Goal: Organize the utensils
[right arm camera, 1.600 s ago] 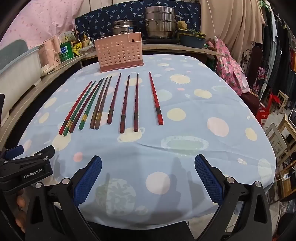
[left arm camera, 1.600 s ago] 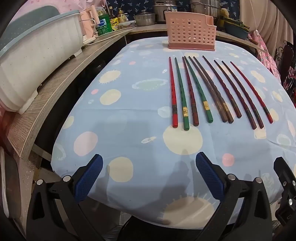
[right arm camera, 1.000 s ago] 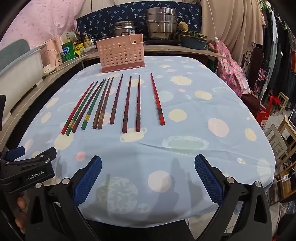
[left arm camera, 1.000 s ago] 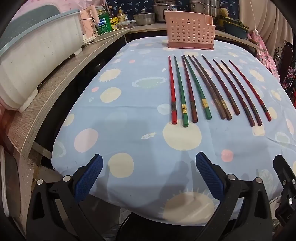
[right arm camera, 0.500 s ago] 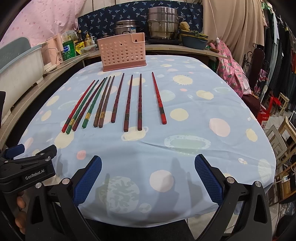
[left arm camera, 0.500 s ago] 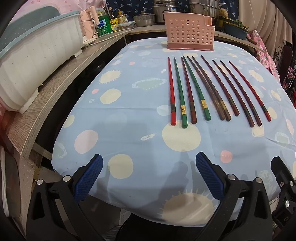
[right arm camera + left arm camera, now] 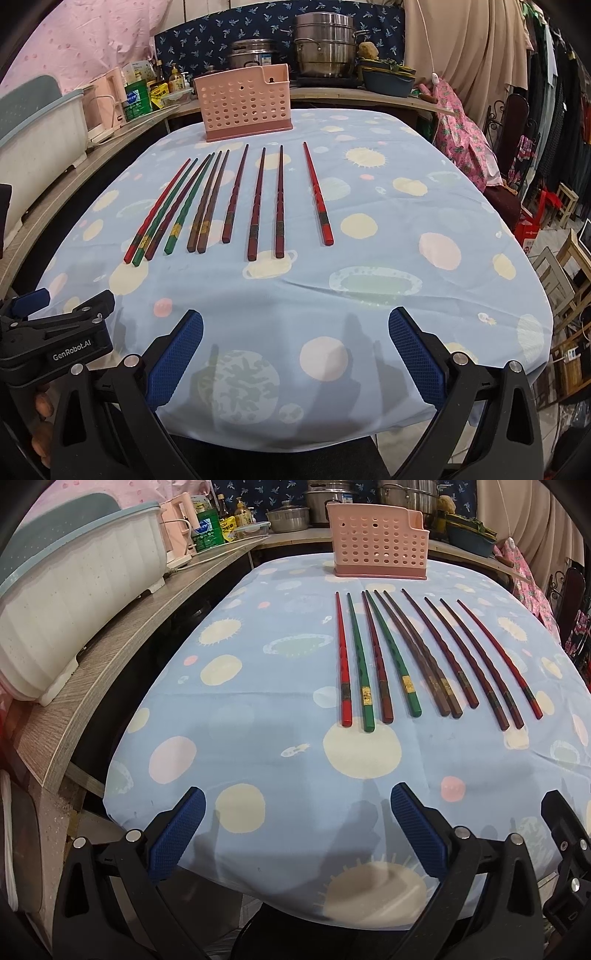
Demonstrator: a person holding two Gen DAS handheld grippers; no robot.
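Several chopsticks lie side by side on the blue spotted tablecloth (image 7: 258, 716), pointing at a pink perforated utensil holder (image 7: 378, 550) at the far edge. They are red (image 7: 342, 664), green (image 7: 360, 664), brown (image 7: 424, 653) and dark red (image 7: 476, 661). In the right wrist view the holder (image 7: 243, 105) stands behind the row, and a bright red chopstick (image 7: 317, 194) lies furthest right. My left gripper (image 7: 297, 830) is open and empty at the near table edge. My right gripper (image 7: 295, 349) is open and empty too, with the left gripper (image 7: 55, 332) beside it.
A wooden counter (image 7: 122, 642) runs along the left with a white and teal tub (image 7: 74, 590), bottles and a pink kettle. Steel pots (image 7: 321, 44) stand behind the holder. A chair with pink cloth (image 7: 465, 136) and clutter stand on the right.
Both grippers have crept slightly forward and up over the table; the chopsticks and holder have not moved. Both stay open.
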